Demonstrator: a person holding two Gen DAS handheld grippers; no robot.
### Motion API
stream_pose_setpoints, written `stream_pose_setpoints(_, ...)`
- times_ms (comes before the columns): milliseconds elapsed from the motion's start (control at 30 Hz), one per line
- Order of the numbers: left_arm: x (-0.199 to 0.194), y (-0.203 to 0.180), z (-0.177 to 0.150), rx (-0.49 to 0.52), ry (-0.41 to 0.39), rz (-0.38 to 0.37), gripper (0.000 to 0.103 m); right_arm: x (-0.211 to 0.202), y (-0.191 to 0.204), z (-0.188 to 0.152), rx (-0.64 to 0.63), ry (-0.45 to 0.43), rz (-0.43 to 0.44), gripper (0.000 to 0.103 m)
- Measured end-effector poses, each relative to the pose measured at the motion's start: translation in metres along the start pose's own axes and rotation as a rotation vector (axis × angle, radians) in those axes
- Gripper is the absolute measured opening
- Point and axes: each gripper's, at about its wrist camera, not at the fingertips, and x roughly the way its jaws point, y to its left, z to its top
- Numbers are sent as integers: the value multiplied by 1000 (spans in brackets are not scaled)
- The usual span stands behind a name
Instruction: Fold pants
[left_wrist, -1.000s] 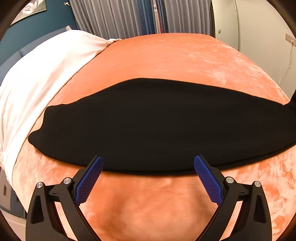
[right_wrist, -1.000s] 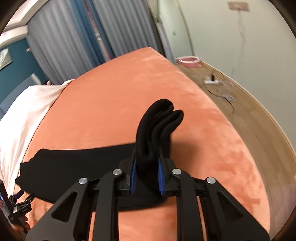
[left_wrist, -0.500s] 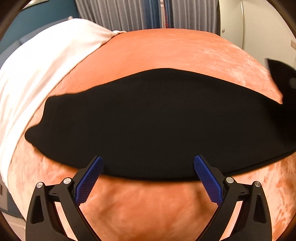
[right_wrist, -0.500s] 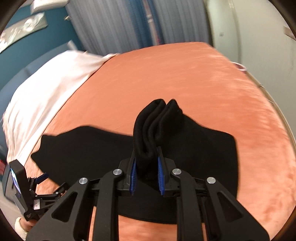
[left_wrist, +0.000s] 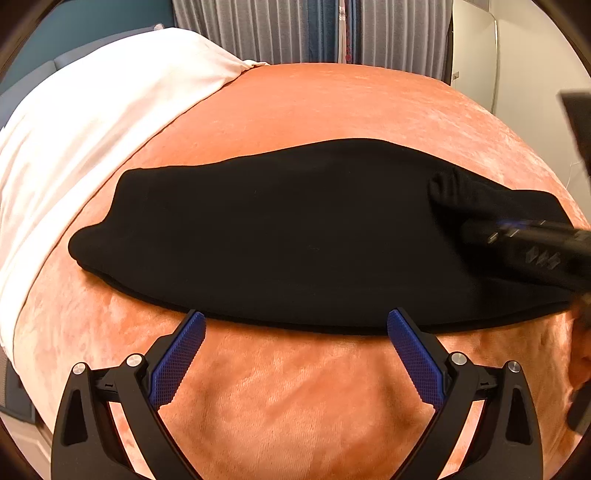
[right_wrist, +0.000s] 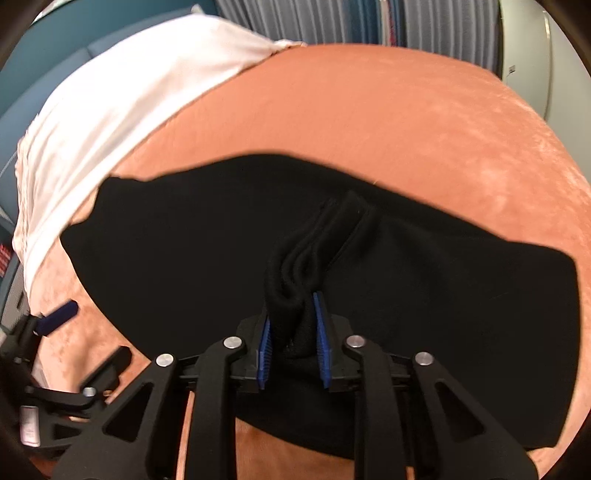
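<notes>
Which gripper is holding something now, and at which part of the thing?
The right gripper, jaws just opening, has the bunched end of the black pants between its pads. The left gripper is open and holds nothing.

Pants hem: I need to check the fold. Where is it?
In the right wrist view, the hem bunches between the right gripper's pads, over the pants.

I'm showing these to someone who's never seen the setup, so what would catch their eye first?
First the black pants, a big dark shape lying across the middle of the orange blanket. Next the right claw, low in its own view, with a bunched ridge of the pants between its blue pads; its jaws have just been opening. The white bedding at the upper left stands out too.
</notes>
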Motion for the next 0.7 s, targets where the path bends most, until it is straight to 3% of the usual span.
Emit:
stream_pose_setpoints(67,-1,1,-2,-4,3,0,97,-11,8,-5,-27,-37,23,42)
stream_pose_setpoints(167,-6,9,-1,-3,-2,-4,97,-58,5,-18,-21,-162,84,40)
stream_pose_setpoints(233,-12,16,-3,-1,-12,0,97,-89,-17,-27,47,-224,66,35)
stream_pose_setpoints(300,-14,20,-4,-20,-20,0,97,-99,-42,-29,119,-230,33,34)
stream_pose_setpoints(400,-15,21,-4,-62,-18,-21,97,-88,-59,-21,128,-177,-73,34)
stream_pose_setpoints(567,-20,14,-14,-63,-4,-41,97,-49,-51,12,145,-184,-97,34)
stream_pose_setpoints(633,-21,10,-17,-38,-1,-30,97,-24,-50,26,165,-165,-68,34)
stream_pose_setpoints(700,-22,12,-19,-23,3,-20,97,7,-42,29,164,-82,-23,33)
